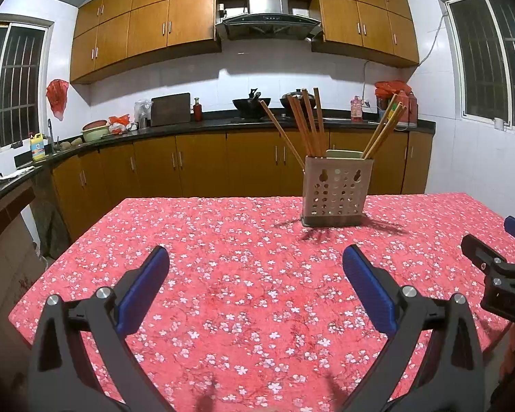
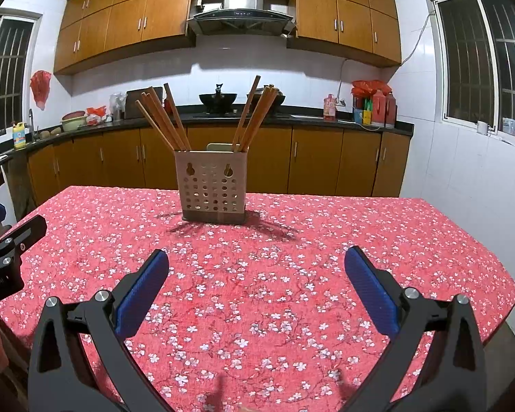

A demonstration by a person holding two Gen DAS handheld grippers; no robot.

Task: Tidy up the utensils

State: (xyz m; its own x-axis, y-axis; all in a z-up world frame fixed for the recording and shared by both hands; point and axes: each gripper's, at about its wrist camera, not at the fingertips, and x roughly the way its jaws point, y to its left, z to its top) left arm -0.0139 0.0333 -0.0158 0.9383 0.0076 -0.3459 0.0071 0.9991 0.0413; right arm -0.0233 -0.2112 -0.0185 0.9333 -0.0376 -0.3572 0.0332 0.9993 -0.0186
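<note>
You are looking across the desk point(image 1: 223, 240) at the holder point(image 1: 336, 190), which is standing upright toward the far side, with nothing else lying on the red flowered cloth. The chopsticks point(image 1: 305, 123) are fanning out of it in two bunches, one leaning left from the left compartment, one leaning right from the right; their lower ends are hidden inside. From the right-wrist view the holder point(image 2: 212, 185) is sitting almost dead ahead, the chopsticks point(image 2: 164, 120) splaying above it.

These sticks are looking thin, stiff and light, probably wood, and likely slick enough to swivel in a pinch. You would be wise taking one high up, on the bare upper length, clear of its neighbours. The holder itself is looking light too, so a sideways tug might be tipping it.

Your left claw point(image 1: 255, 261) is hanging spread wide over the near cloth, gripping nothing, touching nothing. Your right claw point(image 2: 257, 262) is doing the same: blue pads point(image 2: 370, 295) wide apart, empty, well short of the holder. Each claw is peeking into the other's view at the edge.
</note>
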